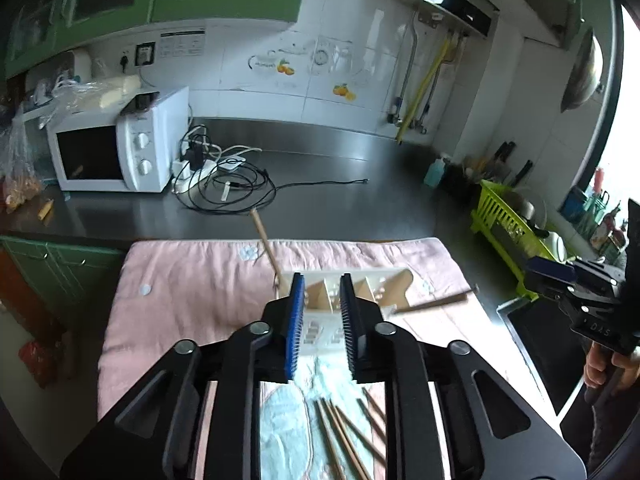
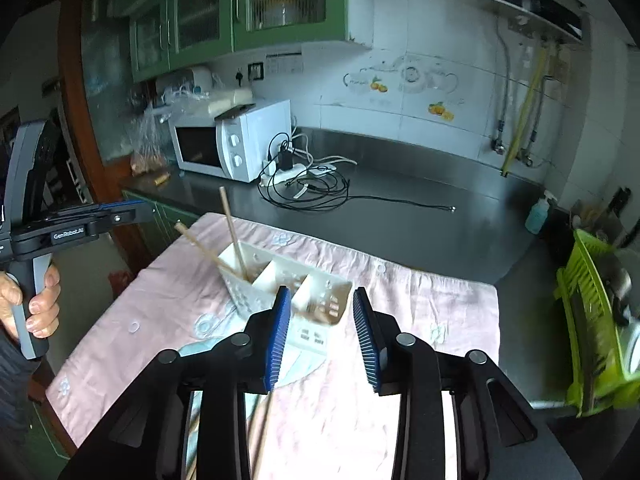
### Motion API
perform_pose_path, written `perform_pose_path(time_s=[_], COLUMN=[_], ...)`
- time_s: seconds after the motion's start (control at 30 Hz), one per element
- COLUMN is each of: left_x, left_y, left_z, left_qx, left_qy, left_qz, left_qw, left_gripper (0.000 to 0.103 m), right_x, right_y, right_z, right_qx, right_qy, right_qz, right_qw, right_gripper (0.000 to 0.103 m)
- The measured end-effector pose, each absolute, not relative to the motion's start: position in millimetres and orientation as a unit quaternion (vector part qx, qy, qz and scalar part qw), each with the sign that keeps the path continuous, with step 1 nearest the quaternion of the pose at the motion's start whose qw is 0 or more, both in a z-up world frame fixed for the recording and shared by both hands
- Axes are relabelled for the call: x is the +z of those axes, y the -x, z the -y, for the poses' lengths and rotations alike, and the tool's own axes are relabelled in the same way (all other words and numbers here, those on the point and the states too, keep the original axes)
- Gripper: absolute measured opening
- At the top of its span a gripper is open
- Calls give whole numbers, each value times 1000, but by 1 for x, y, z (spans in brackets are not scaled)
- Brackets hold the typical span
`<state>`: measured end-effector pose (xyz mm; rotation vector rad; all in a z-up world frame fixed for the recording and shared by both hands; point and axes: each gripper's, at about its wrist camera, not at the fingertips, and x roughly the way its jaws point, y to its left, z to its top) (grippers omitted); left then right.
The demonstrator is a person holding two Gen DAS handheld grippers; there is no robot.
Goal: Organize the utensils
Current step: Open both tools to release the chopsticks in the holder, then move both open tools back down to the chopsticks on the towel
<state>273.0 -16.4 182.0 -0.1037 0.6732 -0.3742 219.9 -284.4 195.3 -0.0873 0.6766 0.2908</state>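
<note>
A white utensil holder point(image 2: 320, 280) with three compartments stands on a pink towel point(image 2: 420, 320). Two chopsticks point(image 2: 230, 232) lean in its left compartment. In the left wrist view the holder point(image 1: 360, 288) shows one chopstick point(image 1: 265, 242) leaning up to the left, and another point(image 1: 432, 304) slants by its right end. Several loose chopsticks point(image 1: 344, 436) lie on the towel point(image 1: 180, 300) under my left gripper point(image 1: 322, 280). That gripper is open a narrow gap just in front of the holder, with nothing between its pads. My right gripper point(image 2: 320, 292) is also open and empty above the holder's near right end.
Behind the towel, a steel counter point(image 1: 340, 184) holds a white microwave point(image 1: 120, 152), tangled cables on a power strip point(image 1: 224, 180) and a soap bottle point(image 2: 538, 212). A green dish rack point(image 2: 592, 340) stands at the right. A sink edge point(image 1: 536, 360) lies by the towel's right side.
</note>
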Motion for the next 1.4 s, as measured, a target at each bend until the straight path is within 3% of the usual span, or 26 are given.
perform_pose_path(time_s=[0.13,0.3,0.6,0.8,0.97,1.1,1.4], left_x=[154,96,-17,-53,-62,-68,-71], left_y=[-229,-181,-113,-95,-89,-89,-90], left_z=[9,3,15,33,45,55,63], left_qx=[-174,-156,-162,-171,-172,-161,-133], left_qy=[42,20,39,44,40,23,-15], left_qz=[-331,-354,-424,-444,-442,-443,-437], left_qw=[926,922,890,878,880,882,890], left_gripper=[34,38,38,38,36,23,11], right_x=[167,110,20,-10,-21,-28,-35], right_y=[-180,-130,-70,-49,-45,-43,-43], right_z=[284,276,266,265,268,269,265], right_qx=[147,138,132,129,121,120,126], right_qy=[31,49,47,34,18,15,12], right_qz=[-325,-332,-368,-386,-395,-401,-407], right_qw=[934,932,919,913,910,908,904], right_gripper=[33,37,38,38,38,38,38])
